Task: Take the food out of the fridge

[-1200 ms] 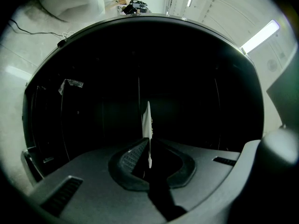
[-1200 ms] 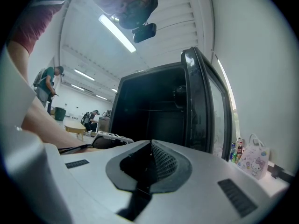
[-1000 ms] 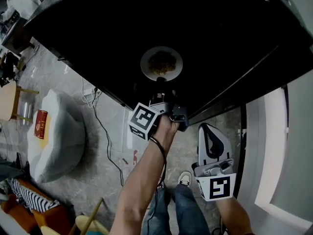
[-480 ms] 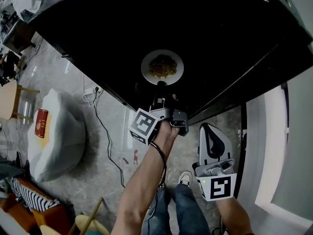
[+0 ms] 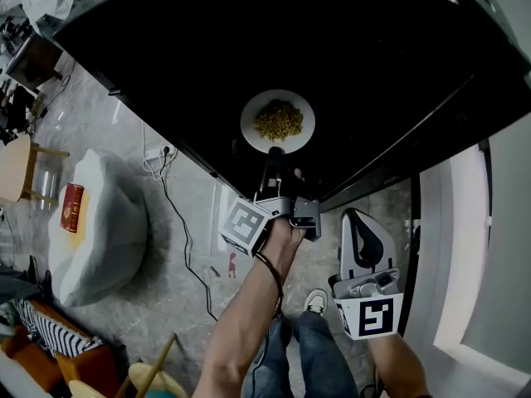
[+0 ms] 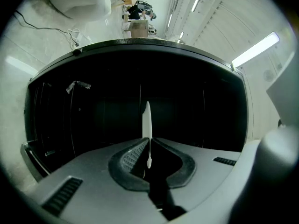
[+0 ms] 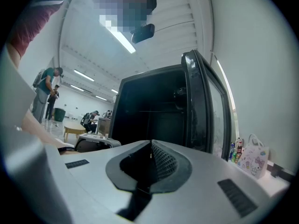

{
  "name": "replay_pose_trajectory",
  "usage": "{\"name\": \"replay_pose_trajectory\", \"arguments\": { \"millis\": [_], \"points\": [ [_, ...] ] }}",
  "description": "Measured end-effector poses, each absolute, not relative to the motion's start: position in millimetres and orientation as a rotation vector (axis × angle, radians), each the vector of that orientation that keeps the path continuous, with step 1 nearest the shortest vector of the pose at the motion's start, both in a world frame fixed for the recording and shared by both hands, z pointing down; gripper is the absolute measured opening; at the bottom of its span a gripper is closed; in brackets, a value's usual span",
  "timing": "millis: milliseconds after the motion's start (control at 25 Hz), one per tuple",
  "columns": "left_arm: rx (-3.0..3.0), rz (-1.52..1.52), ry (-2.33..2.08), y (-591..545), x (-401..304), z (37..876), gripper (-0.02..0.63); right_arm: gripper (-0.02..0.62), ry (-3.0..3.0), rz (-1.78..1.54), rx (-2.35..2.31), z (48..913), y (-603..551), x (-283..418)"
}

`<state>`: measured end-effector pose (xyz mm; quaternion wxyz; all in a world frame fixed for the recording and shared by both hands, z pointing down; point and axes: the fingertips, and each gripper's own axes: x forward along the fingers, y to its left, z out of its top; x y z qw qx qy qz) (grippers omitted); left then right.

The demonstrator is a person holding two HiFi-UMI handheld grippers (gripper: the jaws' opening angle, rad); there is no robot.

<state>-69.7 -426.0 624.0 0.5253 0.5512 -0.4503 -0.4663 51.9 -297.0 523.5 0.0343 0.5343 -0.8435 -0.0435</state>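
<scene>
A white plate (image 5: 250, 123) with a heap of yellow-brown food (image 5: 279, 120) hangs in front of the black fridge interior (image 5: 249, 31). My left gripper (image 5: 273, 151) is shut on the plate's near rim. In the left gripper view the plate (image 6: 147, 118) shows edge-on as a white sliver pinched between the pads of the left gripper (image 6: 148, 146). My right gripper (image 5: 357, 219) is held low by the person's legs, apart from the plate. In its own view the right gripper (image 7: 150, 149) is shut on nothing and looks at the open fridge (image 7: 154, 111).
The open fridge door (image 7: 202, 101) stands at the right. A white beanbag (image 5: 99, 222) with a red can (image 5: 70, 209) lies on the floor at the left, beside a cable (image 5: 178, 222). Bottles and a bag (image 7: 250, 158) stand far right. People (image 7: 45, 94) are in the background.
The left gripper has drawn the plate a little toward the person, lower in the head view. The right gripper has stayed where it was.
</scene>
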Motion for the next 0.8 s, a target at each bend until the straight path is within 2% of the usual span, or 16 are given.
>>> {"name": "replay_pose_trajectory", "arguments": {
  "millis": [280, 800],
  "points": [
    [1.302, -1.221, -0.995, -410.8, -66.9, 602.0, 0.025, 0.023, -2.598, -0.134, 1.647, 518.0, -299.8, 52.0],
    [1.357, -1.230, -1.037, -387.7, -83.5, 591.1, 0.025, 0.023, -2.605, -0.132, 1.663, 518.9, -294.4, 48.5]
  ]
}}
